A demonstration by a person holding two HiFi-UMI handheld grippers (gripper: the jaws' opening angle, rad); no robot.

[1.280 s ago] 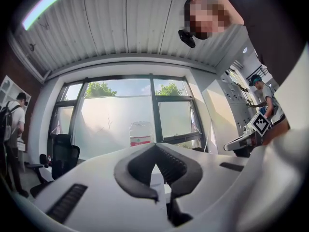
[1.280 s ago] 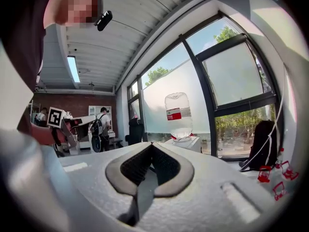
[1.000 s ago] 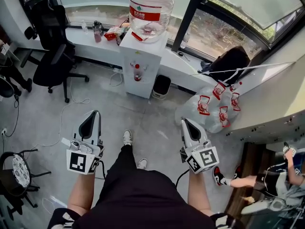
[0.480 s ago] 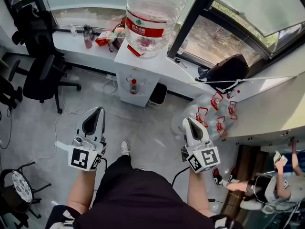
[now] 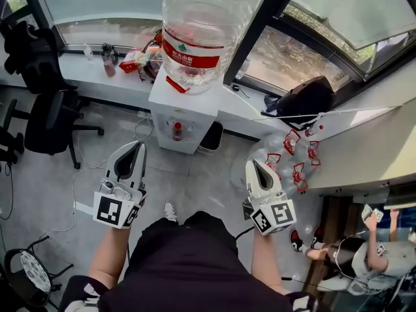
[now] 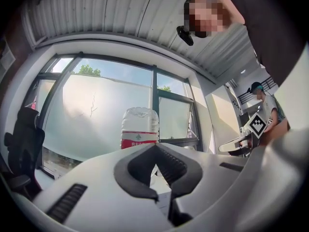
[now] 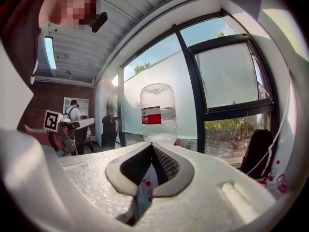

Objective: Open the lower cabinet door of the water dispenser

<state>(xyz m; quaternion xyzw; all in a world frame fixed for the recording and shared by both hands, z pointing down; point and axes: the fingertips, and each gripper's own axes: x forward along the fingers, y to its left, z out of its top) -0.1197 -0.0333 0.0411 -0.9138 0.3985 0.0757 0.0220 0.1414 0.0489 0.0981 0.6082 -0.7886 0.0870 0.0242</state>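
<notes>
Near side of the water dispenser, not touching it: left gripper and right gripper. Both with jaws pressed together, holding nothing.

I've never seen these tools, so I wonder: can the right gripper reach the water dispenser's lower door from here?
Probably not yet. The right gripper, jaws shut and empty, hangs apart from the water dispenser, with only floor between. Nothing blocks the way; stepping closer should do.
</notes>
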